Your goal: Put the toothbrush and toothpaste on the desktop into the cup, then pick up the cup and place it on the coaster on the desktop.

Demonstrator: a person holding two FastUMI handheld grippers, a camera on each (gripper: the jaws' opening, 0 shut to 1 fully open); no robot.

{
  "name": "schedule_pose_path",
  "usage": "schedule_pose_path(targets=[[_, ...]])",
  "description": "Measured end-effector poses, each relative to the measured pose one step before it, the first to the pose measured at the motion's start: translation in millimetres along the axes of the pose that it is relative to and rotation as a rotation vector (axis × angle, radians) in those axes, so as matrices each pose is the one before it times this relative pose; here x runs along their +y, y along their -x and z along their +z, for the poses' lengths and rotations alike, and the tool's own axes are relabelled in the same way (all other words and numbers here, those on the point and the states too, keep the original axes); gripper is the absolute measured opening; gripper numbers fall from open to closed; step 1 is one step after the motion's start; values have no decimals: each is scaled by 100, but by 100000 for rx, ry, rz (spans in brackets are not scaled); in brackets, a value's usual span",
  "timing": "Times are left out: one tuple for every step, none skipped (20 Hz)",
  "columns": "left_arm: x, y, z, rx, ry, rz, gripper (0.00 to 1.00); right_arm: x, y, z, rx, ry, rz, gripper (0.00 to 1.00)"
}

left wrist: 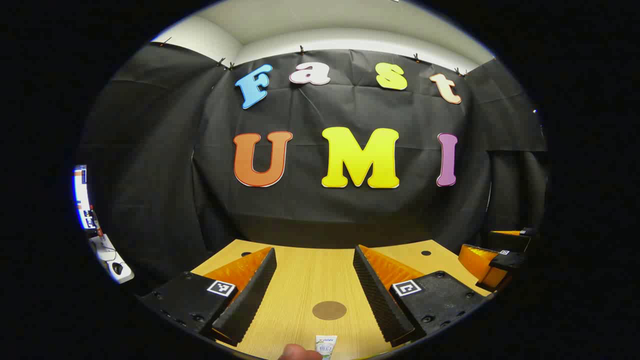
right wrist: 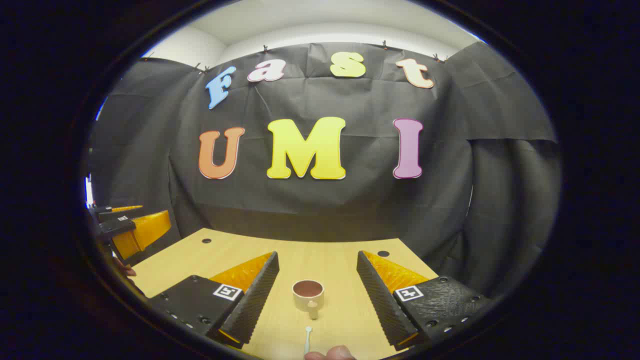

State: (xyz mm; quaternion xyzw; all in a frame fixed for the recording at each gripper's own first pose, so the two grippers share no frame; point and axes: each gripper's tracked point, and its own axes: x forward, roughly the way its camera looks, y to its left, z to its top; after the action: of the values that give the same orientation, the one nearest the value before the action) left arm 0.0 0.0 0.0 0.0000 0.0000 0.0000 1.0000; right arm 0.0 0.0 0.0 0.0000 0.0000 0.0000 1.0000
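In the left gripper view our left gripper [left wrist: 314,295] gapes over the coaster [left wrist: 329,310] with the toothpaste [left wrist: 325,345] bottom centre, while in the right gripper view our right gripper [right wrist: 315,292] spreads around the cup [right wrist: 308,295] above the toothbrush [right wrist: 307,340].

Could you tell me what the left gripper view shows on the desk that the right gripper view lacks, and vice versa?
Left gripper view: the round coaster and the toothpaste, between the open left gripper.
Right gripper view: the cup and the toothbrush, between the open right gripper.
Both: the wooden desk and the other gripper at the side.
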Motion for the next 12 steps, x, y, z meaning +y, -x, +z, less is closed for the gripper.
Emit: schedule_pose_path(targets=[[288, -44, -174, 321, -79, 224, 98, 0, 0, 0, 0, 0, 0, 95], [125, -15, -46, 187, 49, 88, 98, 0, 0, 0, 0, 0, 0, 95], [-60, 156, 40, 54, -30, -114, 98, 0, 0, 0, 0, 0, 0, 95], [47, 20, -79, 104, -252, -137, 98, 0, 0, 0, 0, 0, 0, 95], [143, -14, -164, 274, -596, 48, 98, 0, 0, 0, 0, 0, 0, 95], [135, -11, 10, 19, -232, 186, 98, 0, 0, 0, 0, 0, 0, 98], [76, 28, -54, -53, 258, -77, 98, 0, 0, 0, 0, 0, 0, 95], [90, -19, 99, 22, 407, 74, 98, 0, 0, 0, 0, 0, 0, 95], [-72, 2, -107, 281, 145, 8, 98, 0, 0, 0, 0, 0, 0, 95], [-37, 33, -98, 1, 101, -250, 98, 0, 0, 0, 0, 0, 0, 95], [17, 49, 20, 8, -244, -94, 98, 0, 0, 0, 0, 0, 0, 95], [-40, 65, 42, -182, -270, -343, 98, 0, 0, 0, 0, 0, 0, 98]])
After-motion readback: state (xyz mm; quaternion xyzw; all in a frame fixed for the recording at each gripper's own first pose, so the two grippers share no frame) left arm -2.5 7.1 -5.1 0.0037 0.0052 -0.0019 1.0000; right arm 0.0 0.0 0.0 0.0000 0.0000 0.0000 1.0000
